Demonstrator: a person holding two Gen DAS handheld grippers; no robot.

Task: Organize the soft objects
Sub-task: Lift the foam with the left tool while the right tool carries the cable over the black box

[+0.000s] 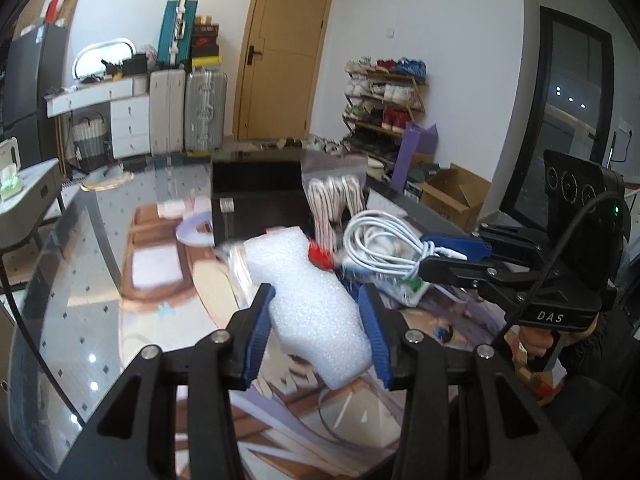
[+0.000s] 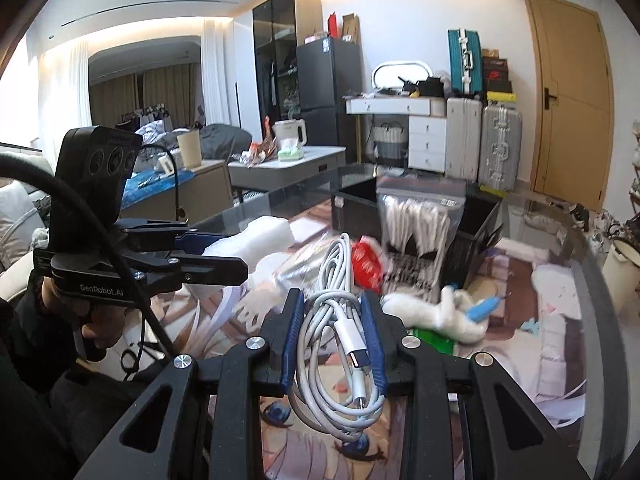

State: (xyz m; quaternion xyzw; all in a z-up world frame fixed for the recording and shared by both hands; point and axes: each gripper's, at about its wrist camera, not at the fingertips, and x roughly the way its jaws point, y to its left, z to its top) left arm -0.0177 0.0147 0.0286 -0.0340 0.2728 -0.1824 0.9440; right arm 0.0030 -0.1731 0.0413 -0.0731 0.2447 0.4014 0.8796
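My left gripper [image 1: 316, 300] is shut on a white foam block [image 1: 312, 300], which sticks out forward between the blue pads, lifted above the printed mat. My right gripper [image 2: 332, 304] is shut on a coiled white charging cable [image 2: 340, 320]; its plug hangs down between the pads. In the left wrist view the right gripper [image 1: 460, 254] holds that cable [image 1: 380, 246] just right of the foam. In the right wrist view the left gripper [image 2: 224, 250] holds the foam [image 2: 256, 240] at left. A black bin [image 2: 472, 232] stands behind, with a clear bag of cords [image 2: 420, 220] leaning against it.
A red packet [image 2: 366, 264], a white plush toy [image 2: 440, 314] and a green box [image 2: 434, 340] lie on the mat [image 2: 552, 320] on a glass table [image 1: 60, 280]. Suitcases [image 1: 188, 110], a door, a shoe rack [image 1: 384, 104] and a cardboard box [image 1: 456, 196] stand beyond.
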